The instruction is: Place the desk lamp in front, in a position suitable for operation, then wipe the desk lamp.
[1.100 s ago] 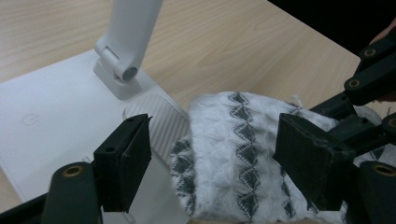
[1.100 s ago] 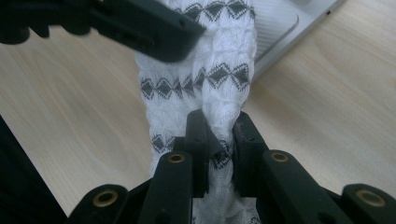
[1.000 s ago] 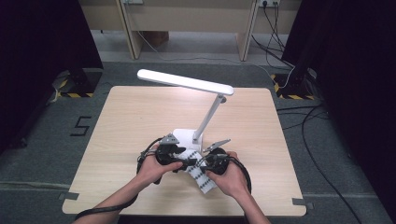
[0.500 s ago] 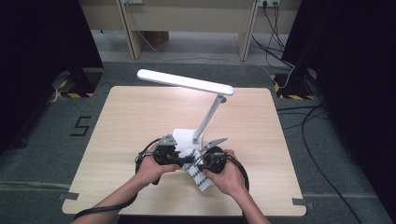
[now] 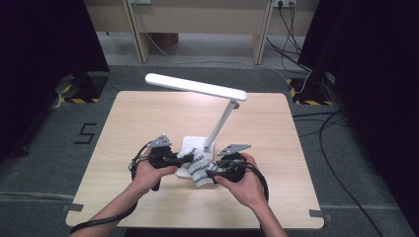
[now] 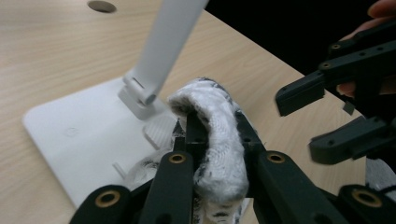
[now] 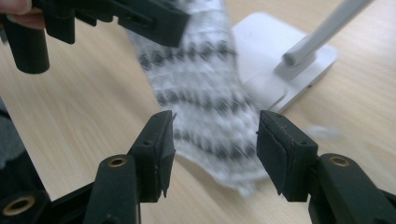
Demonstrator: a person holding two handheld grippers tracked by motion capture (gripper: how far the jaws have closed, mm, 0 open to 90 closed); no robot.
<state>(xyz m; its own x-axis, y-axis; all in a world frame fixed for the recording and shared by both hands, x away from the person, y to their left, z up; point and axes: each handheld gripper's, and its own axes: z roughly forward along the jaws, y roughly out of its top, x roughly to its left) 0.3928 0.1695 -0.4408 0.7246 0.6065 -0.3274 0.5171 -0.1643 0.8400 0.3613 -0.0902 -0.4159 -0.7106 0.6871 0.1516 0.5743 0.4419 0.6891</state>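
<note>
My left hand-held gripper has just squeezed shut on the sock, lifting one end by the lamp base. My right hand-held gripper has just opened, letting the sock's other end hang over the tabletop.

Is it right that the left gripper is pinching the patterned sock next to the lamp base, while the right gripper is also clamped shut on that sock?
Not quite. The left gripper does pinch the patterned sock beside the lamp base, but the right gripper is not clamped on it. The right gripper view shows its fingers spread apart, having just opened, with the sock lying free between them.
</note>
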